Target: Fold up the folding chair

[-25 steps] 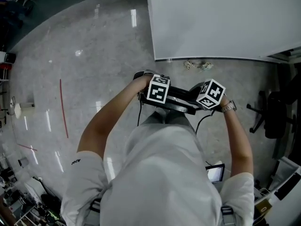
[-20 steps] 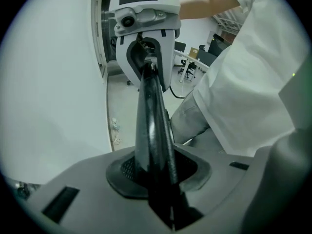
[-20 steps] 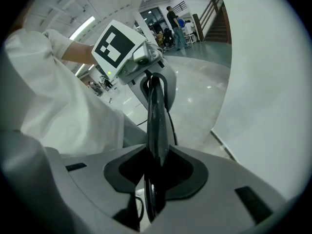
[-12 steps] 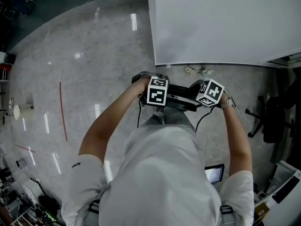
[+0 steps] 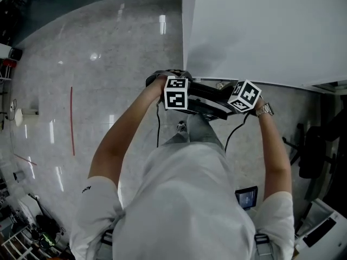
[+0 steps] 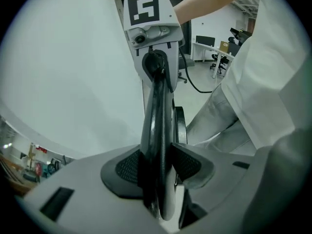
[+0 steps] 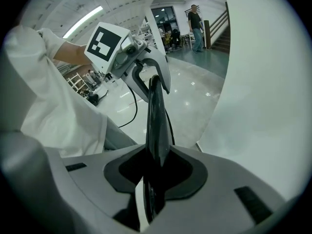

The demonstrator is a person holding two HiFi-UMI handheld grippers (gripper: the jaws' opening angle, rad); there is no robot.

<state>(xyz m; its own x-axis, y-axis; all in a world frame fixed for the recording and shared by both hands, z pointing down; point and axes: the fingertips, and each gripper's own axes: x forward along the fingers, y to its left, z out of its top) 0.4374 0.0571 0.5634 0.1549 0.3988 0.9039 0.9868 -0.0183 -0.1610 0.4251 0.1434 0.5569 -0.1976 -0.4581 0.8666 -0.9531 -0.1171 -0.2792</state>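
left tongs [image 6: 157, 167]: my jaws have just been easing apart, with both pads touching the folding chair [image 6: 156, 116] between them.
right tongs [image 7: 155, 167]: pinching the chair's thin black edge.
chair: spans both tongs.
white panel [image 5: 260, 31]: just beyond.

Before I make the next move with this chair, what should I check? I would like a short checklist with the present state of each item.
1. Folding chair folded flat: ok, one slim black panel.
2. Right gripper grip: ok, closed on the chair's edge.
3. Left gripper grip: cannot tell; fingers touch the edge, but the jaws have just been opening.
4. Room beside the white wall: not ok, the chair is right beside it.
5. Cables not caught: cannot tell.
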